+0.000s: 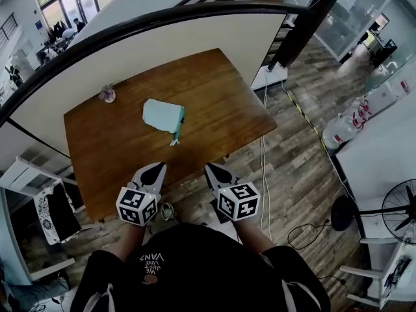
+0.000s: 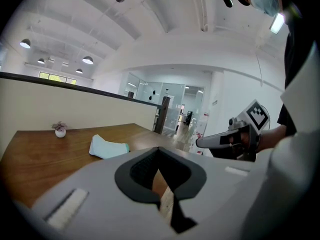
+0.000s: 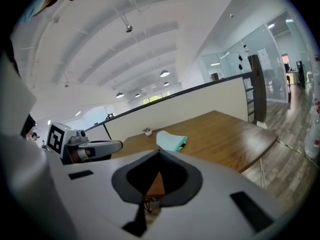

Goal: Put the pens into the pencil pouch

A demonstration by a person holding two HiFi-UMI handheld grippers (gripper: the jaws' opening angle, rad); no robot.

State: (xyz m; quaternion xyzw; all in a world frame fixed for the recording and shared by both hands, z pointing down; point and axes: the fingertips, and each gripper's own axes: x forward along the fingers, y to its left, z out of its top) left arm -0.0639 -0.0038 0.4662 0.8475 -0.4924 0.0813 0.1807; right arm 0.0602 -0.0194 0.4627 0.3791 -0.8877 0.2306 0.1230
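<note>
Pencil pouch (image 1: 162,115) lies mid-way on the table (image 1: 214,90); no loose pens show. Left gripper (image 1: 156,169) and right gripper (image 1: 214,171) hover at the near edge, jaws pressed together, empty. Filling seems done; only zipping could remain.

- I see a big open-plan office, viewed from above and from table height.
- A wooden table (image 1: 214,103) stands against a low white partition (image 1: 162,41) topped by a dark rail.
- Glass-walled rooms (image 1: 354,15) line the far side of a plank floor (image 1: 305,168).
- Large water bottles (image 1: 338,134), a standing fan (image 1: 400,210) and loose cables (image 1: 263,174) sit nearby.
- Round lamps (image 2: 87,60) hang from a high white ceiling (image 2: 165,14).
</note>
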